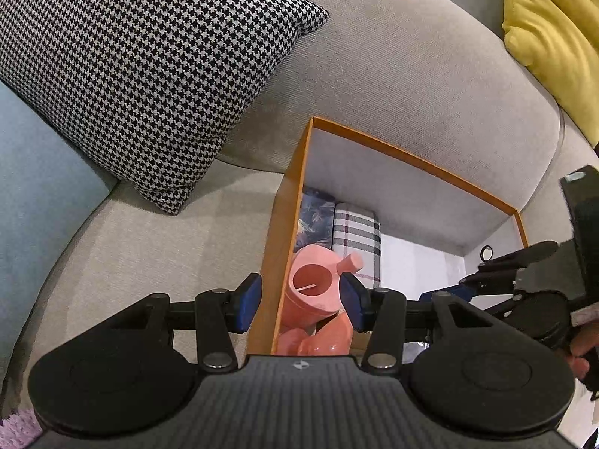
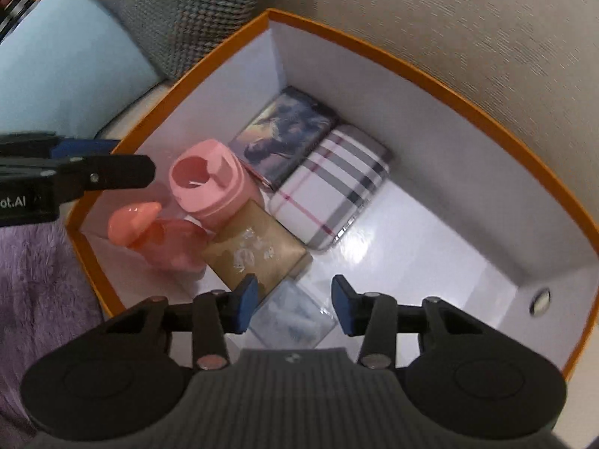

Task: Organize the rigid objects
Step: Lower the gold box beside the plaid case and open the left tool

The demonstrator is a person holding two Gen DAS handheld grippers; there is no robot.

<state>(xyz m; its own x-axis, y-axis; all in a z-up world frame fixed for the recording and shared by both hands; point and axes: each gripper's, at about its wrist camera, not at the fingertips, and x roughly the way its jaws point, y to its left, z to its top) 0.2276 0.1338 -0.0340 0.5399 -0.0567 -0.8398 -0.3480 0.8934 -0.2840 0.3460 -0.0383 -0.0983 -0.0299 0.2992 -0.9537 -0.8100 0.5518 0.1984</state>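
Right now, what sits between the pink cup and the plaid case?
In the right wrist view, a tan case lies between the pink cup and plaid case.

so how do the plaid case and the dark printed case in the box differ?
The plaid case is white with grey and red stripes; the dark printed case carries a bluish cloudy picture. The plaid case looks larger and lies nearer the box's middle; the dark printed case sits toward the far corner of the orange box. Both are flat, rectangular, lying side by side.
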